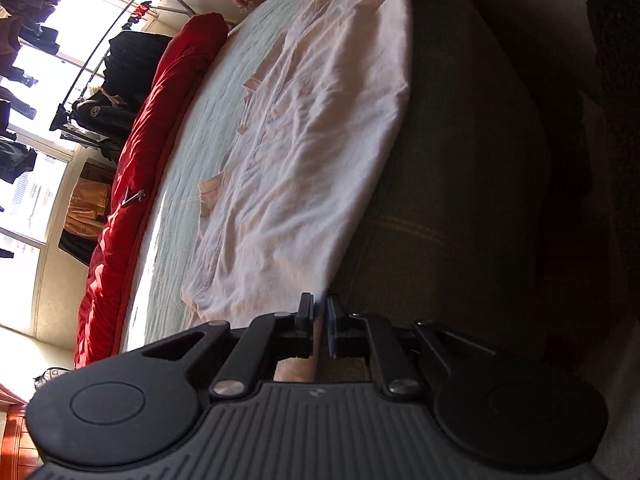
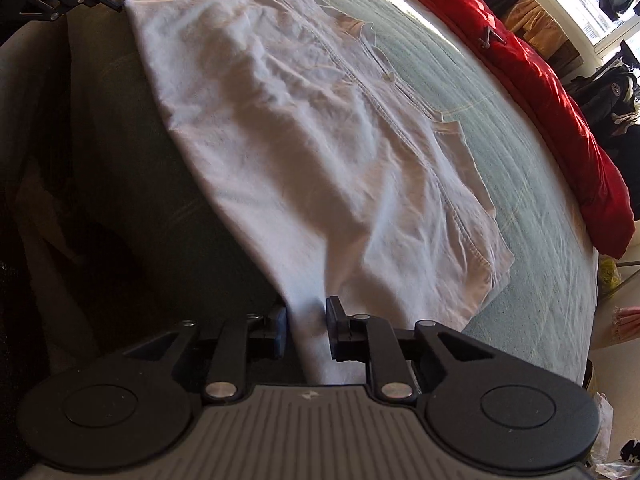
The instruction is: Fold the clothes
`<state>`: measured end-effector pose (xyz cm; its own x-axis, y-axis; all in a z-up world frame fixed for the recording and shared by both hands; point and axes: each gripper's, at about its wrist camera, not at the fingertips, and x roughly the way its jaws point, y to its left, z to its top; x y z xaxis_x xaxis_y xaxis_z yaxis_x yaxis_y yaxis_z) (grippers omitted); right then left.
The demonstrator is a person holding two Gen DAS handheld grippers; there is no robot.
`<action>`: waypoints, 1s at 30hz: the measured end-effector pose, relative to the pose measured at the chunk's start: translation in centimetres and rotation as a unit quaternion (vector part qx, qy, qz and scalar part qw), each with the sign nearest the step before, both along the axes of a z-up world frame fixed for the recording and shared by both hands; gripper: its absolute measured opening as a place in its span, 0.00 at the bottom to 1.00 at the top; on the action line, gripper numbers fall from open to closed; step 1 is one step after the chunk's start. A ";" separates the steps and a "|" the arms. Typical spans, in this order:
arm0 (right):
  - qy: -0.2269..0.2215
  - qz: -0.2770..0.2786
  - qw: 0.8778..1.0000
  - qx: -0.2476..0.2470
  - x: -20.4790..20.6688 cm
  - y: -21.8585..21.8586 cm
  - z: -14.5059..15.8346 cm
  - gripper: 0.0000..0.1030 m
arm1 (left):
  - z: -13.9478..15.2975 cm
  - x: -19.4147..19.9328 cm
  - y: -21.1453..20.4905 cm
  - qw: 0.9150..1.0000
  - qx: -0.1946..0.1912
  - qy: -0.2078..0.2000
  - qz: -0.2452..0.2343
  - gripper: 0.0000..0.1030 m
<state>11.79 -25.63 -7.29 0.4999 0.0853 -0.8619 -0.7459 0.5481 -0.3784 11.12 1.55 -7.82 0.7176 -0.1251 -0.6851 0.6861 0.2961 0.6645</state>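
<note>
On the bed [image 2: 520,184], one pale garment [image 2: 304,128]; two grippers, left gripper [image 1: 320,320] and right gripper [image 2: 306,322], seemingly pinch its edge.

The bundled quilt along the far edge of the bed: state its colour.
Bright red quilt, clearest in the right wrist view, lying beside the pale green bed cover.

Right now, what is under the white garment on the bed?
The white garment lies on a pale green quilted bedspread, its near edge draped over the bed's dark side. Whatever lies beneath the cloth itself is covered.
</note>
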 end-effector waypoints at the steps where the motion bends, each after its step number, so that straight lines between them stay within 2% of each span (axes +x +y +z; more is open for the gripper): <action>1: 0.003 -0.006 1.000 0.009 -0.1 -0.4 0.5 0.23 | 0.5 0.2 0.4 1.000 -0.008 0.007 0.006 0.11; 3: 0.006 -0.019 0.999 0.036 -0.2 -1.4 2.0 0.28 | 2.8 0.8 1.3 0.998 -0.047 0.019 0.026 0.11; 5: -0.003 -0.040 0.996 0.083 0.2 -2.2 3.6 0.39 | 5.0 1.8 1.9 0.994 -0.097 0.019 0.045 0.11; 8: -0.019 -0.075 0.983 0.166 1.5 -3.4 5.6 0.44 | 7.3 4.2 2.2 0.979 -0.192 0.014 0.070 0.15; 9: -0.019 -0.084 0.977 0.196 2.2 -3.5 5.7 0.44 | 7.6 5.2 2.0 0.974 -0.214 0.012 0.076 0.19; 10: -0.016 -0.097 0.969 0.227 3.0 -3.6 5.6 0.44 | 7.3 6.1 1.6 0.971 -0.226 0.010 0.079 0.22; 12: -0.005 -0.116 0.959 0.258 4.6 -3.6 4.0 0.44 | 6.4 7.8 0.8 0.965 -0.247 0.016 0.086 0.24; 15: 0.014 -0.164 0.951 0.264 6.6 -4.1 0.4 0.44 | 4.0 9.8 0.5 0.952 -0.276 0.055 0.122 0.28; 17: 0.021 -0.199 0.943 0.264 7.2 -5.3 -1.9 0.45 | 2.1 11.2 1.0 0.939 -0.288 0.089 0.166 0.28; 19: 0.025 -0.220 0.928 0.299 6.9 -7.5 -2.3 0.45 | 0.8 11.9 2.5 0.929 -0.290 0.104 0.205 0.28; 21: 0.016 -0.255 0.919 0.302 6.4 -9.4 -2.0 0.45 | 0.5 11.5 4.3 0.921 -0.300 0.109 0.222 0.38; 22: 0.009 -0.273 0.914 0.300 6.1 -10.3 -1.7 0.45 | 0.8 11.2 4.8 0.919 -0.302 0.111 0.228 0.39; 24: 0.001 -0.286 0.906 0.311 5.4 -11.3 -0.7 0.47 | 1.9 10.8 5.0 0.922 -0.295 0.097 0.233 0.40; 26: -0.007 -0.281 0.903 0.324 4.9 -11.4 0.4 0.57 | 3.1 10.5 4.5 0.924 -0.295 0.084 0.227 0.43; 29: 0.005 -0.229 0.914 0.335 4.5 -8.9 1.1 0.63 | 4.5 10.8 2.0 0.925 -0.320 0.091 0.184 0.54; 30: 0.015 -0.223 0.921 0.318 4.3 -8.1 0.4 0.63 | 4.4 10.8 1.1 0.927 -0.320 0.098 0.171 0.55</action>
<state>16.11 -33.71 -6.87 0.5847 0.3705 -0.7217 -0.3984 0.9061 0.1424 21.95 2.61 -3.41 0.6594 -0.3390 -0.6711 0.5681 0.8093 0.1494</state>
